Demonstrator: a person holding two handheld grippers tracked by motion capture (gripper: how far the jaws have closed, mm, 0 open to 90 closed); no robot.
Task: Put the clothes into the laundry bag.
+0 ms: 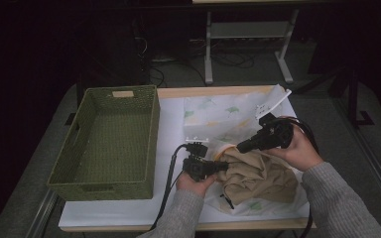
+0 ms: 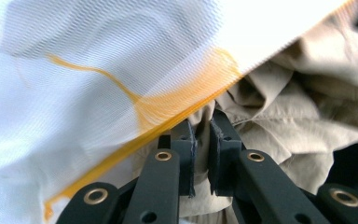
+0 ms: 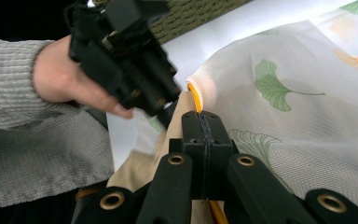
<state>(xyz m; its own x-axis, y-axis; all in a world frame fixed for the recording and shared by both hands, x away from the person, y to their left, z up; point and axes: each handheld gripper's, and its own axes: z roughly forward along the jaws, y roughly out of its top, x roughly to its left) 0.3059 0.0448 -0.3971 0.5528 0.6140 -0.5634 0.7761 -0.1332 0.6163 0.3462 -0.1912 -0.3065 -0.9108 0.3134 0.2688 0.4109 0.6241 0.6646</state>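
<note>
A crumpled beige garment [image 1: 260, 178] lies at the table's front right, partly inside a white mesh bag [image 1: 218, 113] printed with green leaves. The bag's mouth has an orange rim [image 3: 195, 95]. My left gripper [image 1: 224, 166] is shut on a fold of the beige garment [image 2: 279, 116] just under that orange rim [image 2: 186, 109]. My right gripper [image 1: 239, 147] comes in from the right and is shut on the orange rim of the mesh bag [image 3: 307, 121]. The left gripper [image 3: 126, 51] sits close ahead of the right gripper [image 3: 204, 119], almost touching it.
A green woven basket [image 1: 153, 130] stands empty on the left half of the table. A white sheet [image 1: 171, 126] covers the tabletop between basket and bag. A white tag [image 1: 274, 104] sticks out at the bag's far corner. Table legs and cables lie on the floor beyond.
</note>
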